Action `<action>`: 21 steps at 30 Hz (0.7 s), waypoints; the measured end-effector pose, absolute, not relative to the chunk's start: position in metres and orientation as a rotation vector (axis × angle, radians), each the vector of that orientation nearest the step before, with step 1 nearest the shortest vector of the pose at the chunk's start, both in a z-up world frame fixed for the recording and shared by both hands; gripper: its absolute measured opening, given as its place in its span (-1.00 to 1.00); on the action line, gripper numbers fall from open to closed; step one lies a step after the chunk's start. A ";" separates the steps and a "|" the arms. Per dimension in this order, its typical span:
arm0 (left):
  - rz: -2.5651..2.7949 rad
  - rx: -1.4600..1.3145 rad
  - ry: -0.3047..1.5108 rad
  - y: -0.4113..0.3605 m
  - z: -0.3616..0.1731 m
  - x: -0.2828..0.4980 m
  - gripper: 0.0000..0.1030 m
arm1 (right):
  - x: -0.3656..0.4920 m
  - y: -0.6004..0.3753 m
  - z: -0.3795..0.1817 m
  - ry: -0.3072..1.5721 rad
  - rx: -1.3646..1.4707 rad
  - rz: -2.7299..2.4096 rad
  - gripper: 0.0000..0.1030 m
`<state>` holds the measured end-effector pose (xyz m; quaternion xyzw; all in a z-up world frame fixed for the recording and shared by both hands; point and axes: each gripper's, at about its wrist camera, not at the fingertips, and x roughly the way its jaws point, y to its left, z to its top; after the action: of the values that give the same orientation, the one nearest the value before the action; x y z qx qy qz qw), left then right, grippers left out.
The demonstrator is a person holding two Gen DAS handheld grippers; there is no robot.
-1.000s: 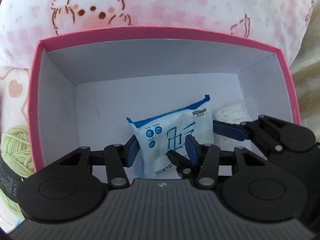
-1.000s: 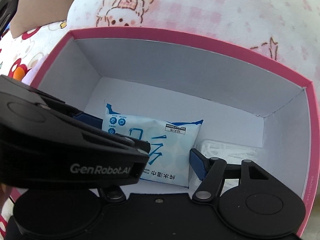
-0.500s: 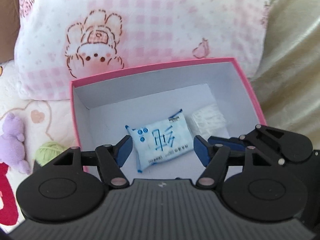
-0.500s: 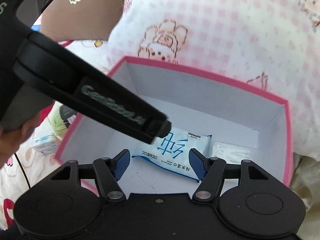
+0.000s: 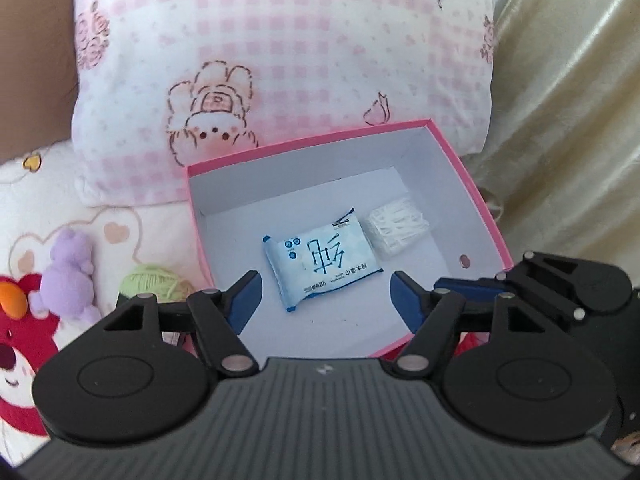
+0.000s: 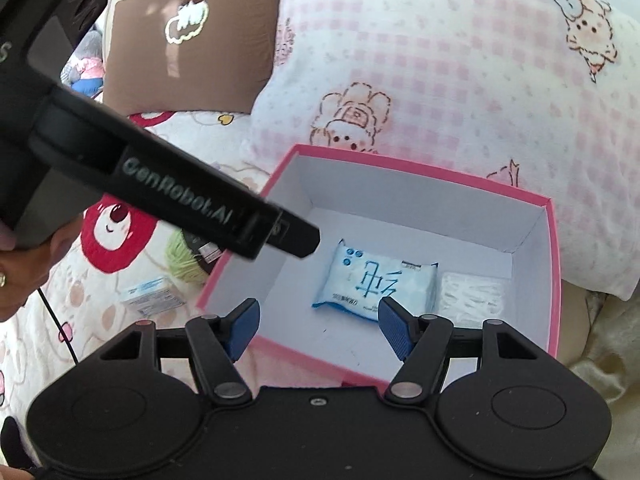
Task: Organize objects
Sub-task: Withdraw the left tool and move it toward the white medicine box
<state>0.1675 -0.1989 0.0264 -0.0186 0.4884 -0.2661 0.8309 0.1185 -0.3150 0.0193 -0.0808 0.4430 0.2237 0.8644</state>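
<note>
A pink box with a white inside lies on the bed below both grippers. In it a blue and white wet-wipes pack lies flat, with a white pack of cotton swabs to its right. My left gripper hovers above the box's near part, its jaws opening, with nothing between them. My right gripper stands open and empty over the near rim of the box. In the right wrist view the wipes pack and the swab pack show too, and the left gripper's black body crosses the upper left.
A pink checked pillow leans behind the box, gold fabric to its right. Left of the box lie a green yarn ball, a purple plush toy, a red plush and a small carton. A brown cushion sits far left.
My left gripper let go of the wipes pack, which now lies on the box floor. Both grippers rose and drew back out of the box, so the box looks smaller.
</note>
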 end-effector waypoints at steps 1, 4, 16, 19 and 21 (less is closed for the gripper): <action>-0.568 -0.059 1.039 -0.195 0.028 0.165 0.36 | 0.114 -0.313 0.022 0.928 -0.177 0.470 0.37; -0.570 -0.083 1.041 -0.186 0.032 0.155 0.36 | 0.105 -0.309 0.028 0.926 -0.178 0.455 0.37; -0.561 -0.070 1.074 -0.142 0.058 0.112 0.42 | 0.074 -0.295 0.060 0.886 -0.213 0.459 0.37; -0.551 -0.062 1.077 -0.128 0.059 0.101 0.43 | 0.067 -0.290 0.066 0.876 -0.231 0.467 0.37; -0.556 -0.069 1.086 -0.120 0.059 0.095 0.43 | 0.061 -0.286 0.071 0.863 -0.234 0.485 0.42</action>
<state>0.0949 -0.1196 0.0590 -0.0322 0.5099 -0.2612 0.8190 0.0611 -0.2865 0.0708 -0.1118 0.4133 0.2324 0.8733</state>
